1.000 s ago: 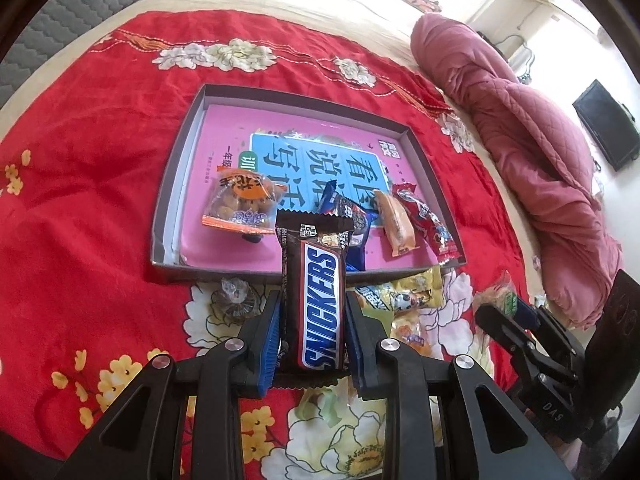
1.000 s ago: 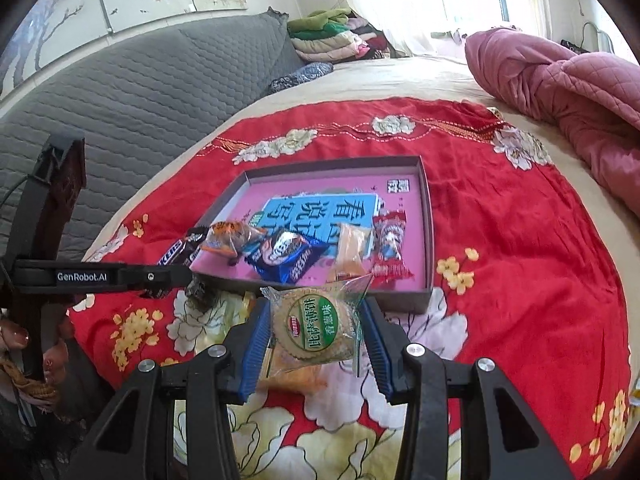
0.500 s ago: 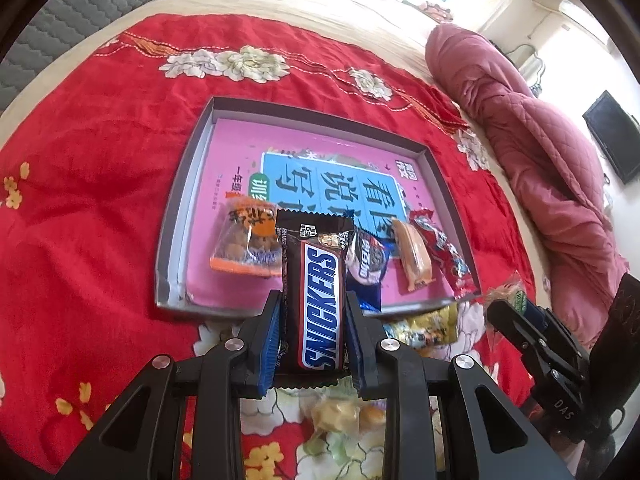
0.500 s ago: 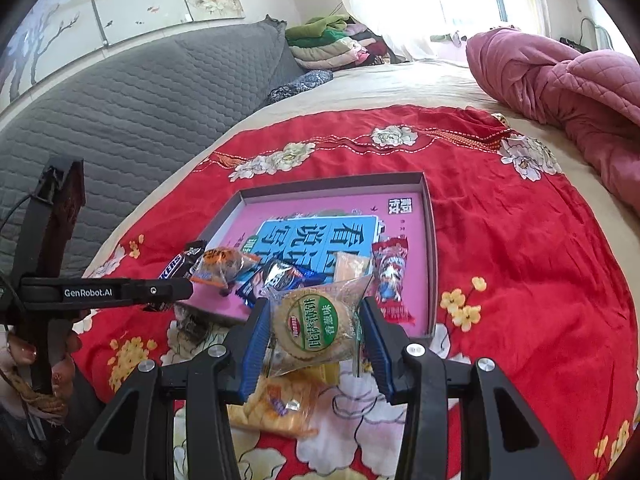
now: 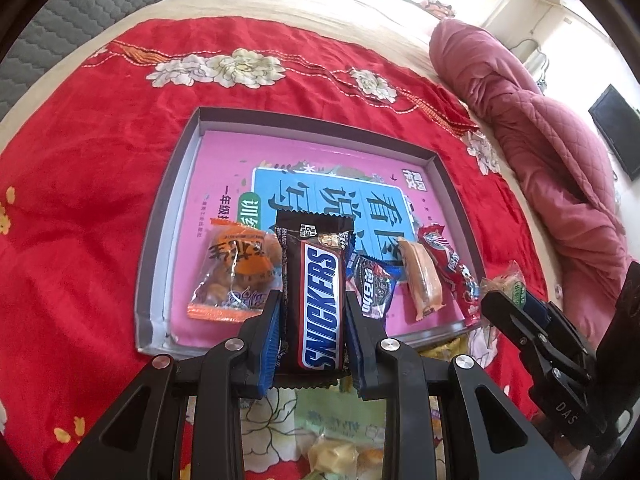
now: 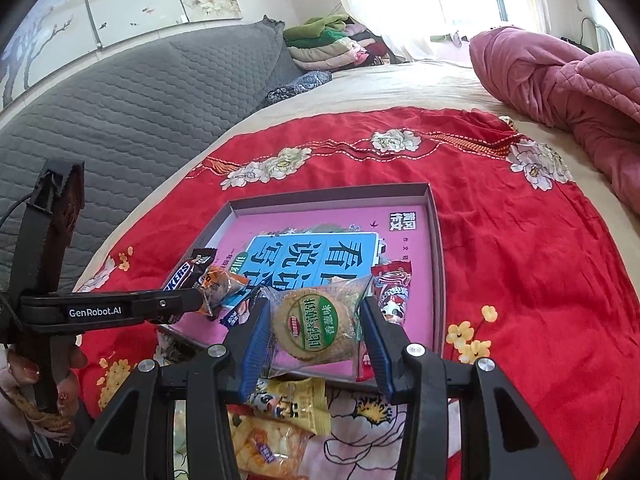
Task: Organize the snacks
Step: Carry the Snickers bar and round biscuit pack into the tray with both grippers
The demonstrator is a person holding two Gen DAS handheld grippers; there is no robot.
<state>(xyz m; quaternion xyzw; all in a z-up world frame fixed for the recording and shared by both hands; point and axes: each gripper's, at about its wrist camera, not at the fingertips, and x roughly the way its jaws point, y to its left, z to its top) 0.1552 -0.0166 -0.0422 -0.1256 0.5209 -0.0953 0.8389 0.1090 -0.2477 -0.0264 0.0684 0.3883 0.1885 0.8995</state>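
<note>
My left gripper point(image 5: 314, 300) is shut on a brown Snickers bar point(image 5: 318, 296), held over the near edge of the shallow grey box point(image 5: 168, 208) with a pink book inside. In the box lie an orange snack bag point(image 5: 236, 276), a blue cookie packet point(image 5: 374, 286), a tan wafer point(image 5: 422, 278) and a red packet point(image 5: 450, 264). My right gripper point(image 6: 316, 326) is shut on a clear-wrapped round biscuit with a green label point(image 6: 314, 326), above the box's near rim point(image 6: 438, 264). The left gripper point(image 6: 176, 304) with the Snickers bar point(image 6: 186, 274) also shows in the right wrist view.
Loose snack packets point(image 6: 292, 400) lie on the red floral cloth point(image 6: 540, 280) in front of the box. A pink quilt point(image 5: 560, 160) is heaped at the right. A grey padded headboard point(image 6: 120, 100) stands to the left. A person's hand point(image 6: 24, 368) holds the left gripper.
Both grippers have moved forward toward the box, carrying the Snickers bar and the biscuit; each now hangs over its near edge. The grips have not altered.
</note>
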